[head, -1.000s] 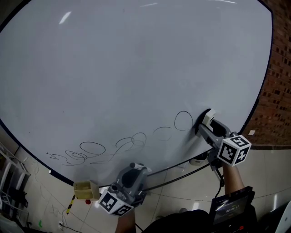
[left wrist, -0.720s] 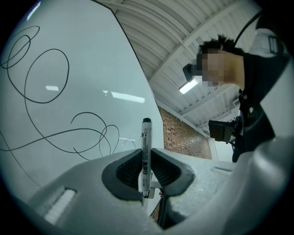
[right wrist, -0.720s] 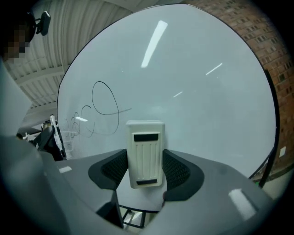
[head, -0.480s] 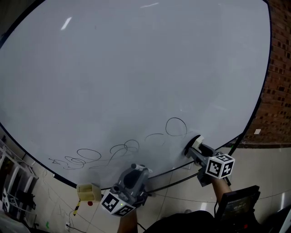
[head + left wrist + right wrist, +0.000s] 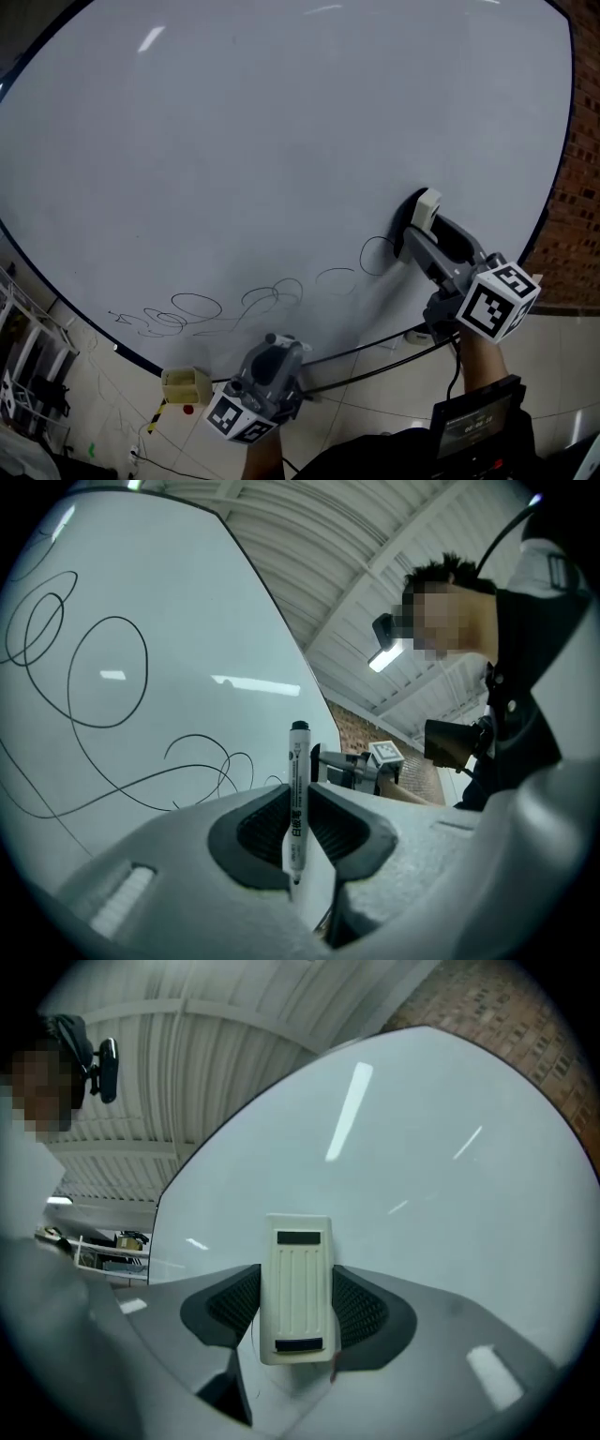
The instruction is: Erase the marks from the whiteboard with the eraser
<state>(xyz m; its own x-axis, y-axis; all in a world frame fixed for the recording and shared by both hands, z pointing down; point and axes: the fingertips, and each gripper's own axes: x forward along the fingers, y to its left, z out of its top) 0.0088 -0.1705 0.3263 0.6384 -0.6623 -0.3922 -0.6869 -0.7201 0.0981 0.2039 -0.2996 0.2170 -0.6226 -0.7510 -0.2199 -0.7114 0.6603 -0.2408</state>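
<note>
- a brick wall (image 5: 578,225) runs down the right edge of the head view.
- pale floor tiles (image 5: 375,408) fill the bottom of that view.
- a small yellow box (image 5: 184,383) sits at lower left, with a red blob (image 5: 187,410) just beneath it and a yellow-and-black striped stick (image 5: 153,419) slanting away to its lower left.
- two black cables (image 5: 375,367) cross the lower middle.
- a white wire rack (image 5: 21,375) stands at the far lower left.
- a marker pen (image 5: 298,799), white with a black cap, stands upright at lower centre of the left gripper view.
- a ribbed ceiling (image 5: 309,546) spans the top there.
</note>
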